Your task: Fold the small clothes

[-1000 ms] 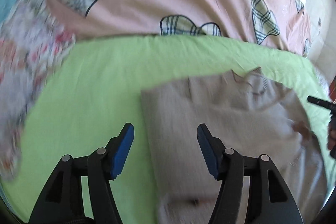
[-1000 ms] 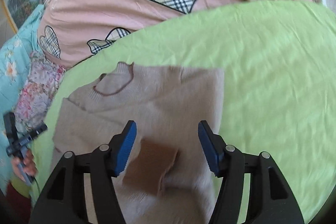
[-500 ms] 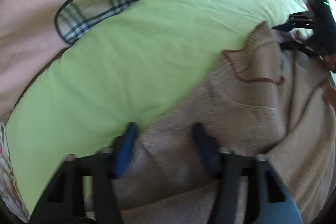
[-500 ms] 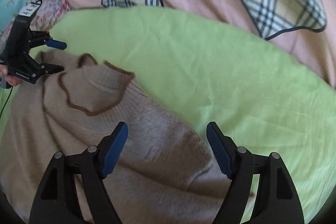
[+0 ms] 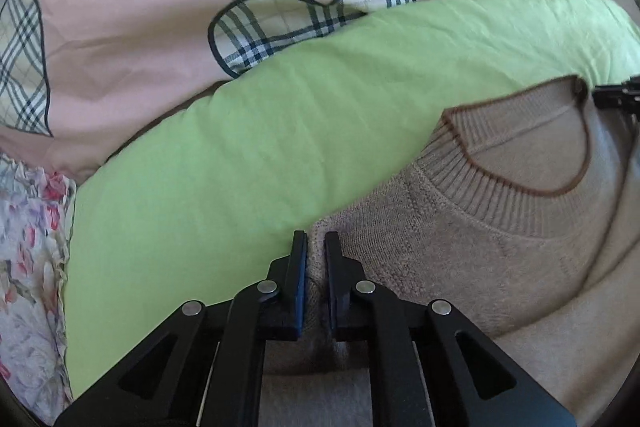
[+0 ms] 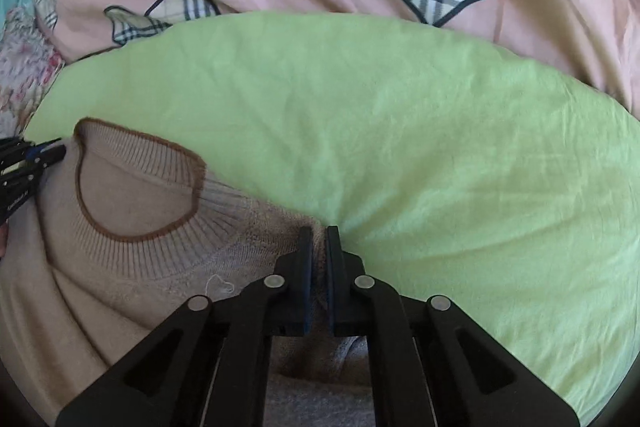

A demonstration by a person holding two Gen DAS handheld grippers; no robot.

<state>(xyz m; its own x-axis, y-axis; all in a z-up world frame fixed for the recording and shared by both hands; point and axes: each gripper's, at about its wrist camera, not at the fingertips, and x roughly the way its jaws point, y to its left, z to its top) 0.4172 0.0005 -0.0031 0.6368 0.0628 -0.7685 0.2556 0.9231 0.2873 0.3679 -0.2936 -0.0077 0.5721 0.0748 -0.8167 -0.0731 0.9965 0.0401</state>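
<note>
A: With both wrist views checked, entry as follows. Left gripper [image 5: 316,247]: jaws nearly together, a ridge of knit pinched between the blue pads. Clenched on the sweater [image 5: 460,247] at its left shoulder edge, right where knit meets the sheet.

B: Right gripper [image 6: 317,241]?

A: Same condition. Jaws drawn in on a fold of the sweater at the opposite shoulder. Fabric bunches up between the pads and behind them.

B: Location of garment?

A: Lying on the green sheet [image 6: 400,127], collar [image 5: 520,179] open and facing up between the two grasps. Brown trim runs round the neckline. Beyond the sheet, a pink quilt [image 5: 140,7] with plaid hearts; floral fabric [image 5: 28,247] at the far left.

B: Step in hand, as you judge it?

A: Probably lifting or drawing the top edge over for a fold. Judgement only.

B: Risks?

A: Three noted.
1. Each grasp appears to hold only a thin ridge of loose knit. A quick pull could let it slide out.
2. The right gripper sits at the sweater's very border; sheet creases radiate from the tips. It may have caught sheet too, which would drag up with it.
3. Uneven travel of the two hands would skew the fold line.
</note>
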